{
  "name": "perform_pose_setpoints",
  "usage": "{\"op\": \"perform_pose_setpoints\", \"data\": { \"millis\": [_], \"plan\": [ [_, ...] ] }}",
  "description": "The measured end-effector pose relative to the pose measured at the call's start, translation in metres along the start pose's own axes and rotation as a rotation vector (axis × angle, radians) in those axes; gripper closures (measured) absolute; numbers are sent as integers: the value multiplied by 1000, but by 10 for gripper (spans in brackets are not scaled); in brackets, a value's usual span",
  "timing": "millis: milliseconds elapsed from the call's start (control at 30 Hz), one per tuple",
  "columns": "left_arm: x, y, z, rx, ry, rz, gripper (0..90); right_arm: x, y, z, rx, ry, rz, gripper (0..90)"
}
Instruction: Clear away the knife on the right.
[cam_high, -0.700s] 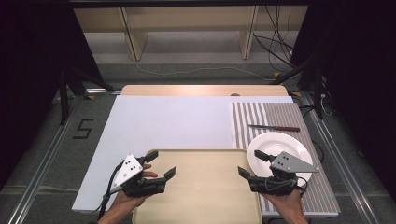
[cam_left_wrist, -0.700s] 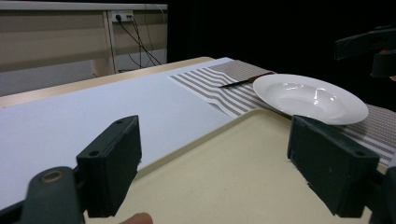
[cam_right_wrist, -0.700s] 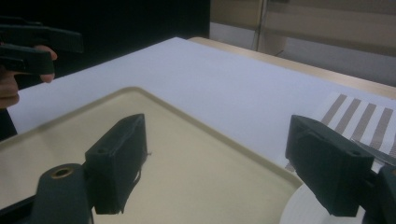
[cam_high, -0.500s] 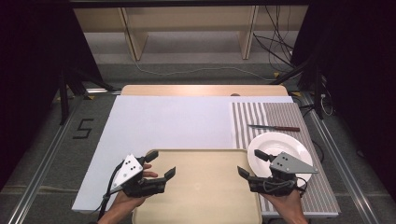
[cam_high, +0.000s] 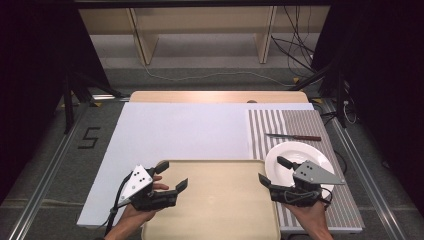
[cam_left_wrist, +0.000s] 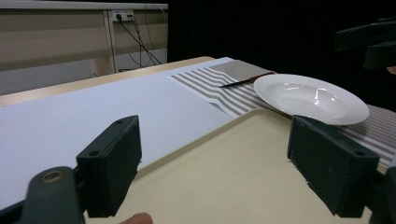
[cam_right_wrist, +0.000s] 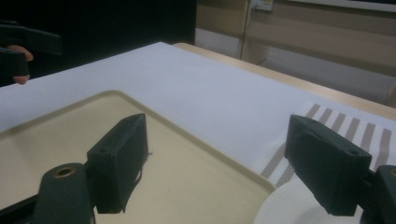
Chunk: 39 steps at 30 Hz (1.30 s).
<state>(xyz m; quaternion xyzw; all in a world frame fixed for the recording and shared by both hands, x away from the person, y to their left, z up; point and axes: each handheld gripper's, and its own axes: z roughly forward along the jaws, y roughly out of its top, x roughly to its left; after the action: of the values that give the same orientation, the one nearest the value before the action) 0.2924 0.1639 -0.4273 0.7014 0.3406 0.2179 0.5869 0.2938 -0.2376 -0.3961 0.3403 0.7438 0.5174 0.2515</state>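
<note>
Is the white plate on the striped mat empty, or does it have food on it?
Empty. The white plate shows only a bare glossy surface in the left gripper view, and it looks bare in the high view too, where the right claw covers part of it.

Your left tongs (cam_high: 172, 176) sit low at the near left, jaws spread wide and holding nothing, pointing toward the right. Your right tongs (cam_high: 272, 171) mirror them at the near right, jaws equally wide apart and bare, aimed leftward. Both of your hands grip from below, forearms entering at the bottom edge.

left gripper (cam_high: 170, 176): black fingers | grey dotted plate | cable, seemingly black
</note>
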Motion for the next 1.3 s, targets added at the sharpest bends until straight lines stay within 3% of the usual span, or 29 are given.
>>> {"op": "perform_pose_setpoints", "data": {
  "millis": [433, 700, 1300],
  "plan": [
    [1, -1, 1, 1, 0, -8, 174, -15, 0, 7, -3, -59, -16, 239],
    [1, -1, 1, 3, 3, -9, 174, -31, -2, 14, -4, -99, 16, 249],
    [2, -1, 1, 3, 2, -11, 174, -68, -6, 28, 56, -221, -17, 251]
  ]
}}
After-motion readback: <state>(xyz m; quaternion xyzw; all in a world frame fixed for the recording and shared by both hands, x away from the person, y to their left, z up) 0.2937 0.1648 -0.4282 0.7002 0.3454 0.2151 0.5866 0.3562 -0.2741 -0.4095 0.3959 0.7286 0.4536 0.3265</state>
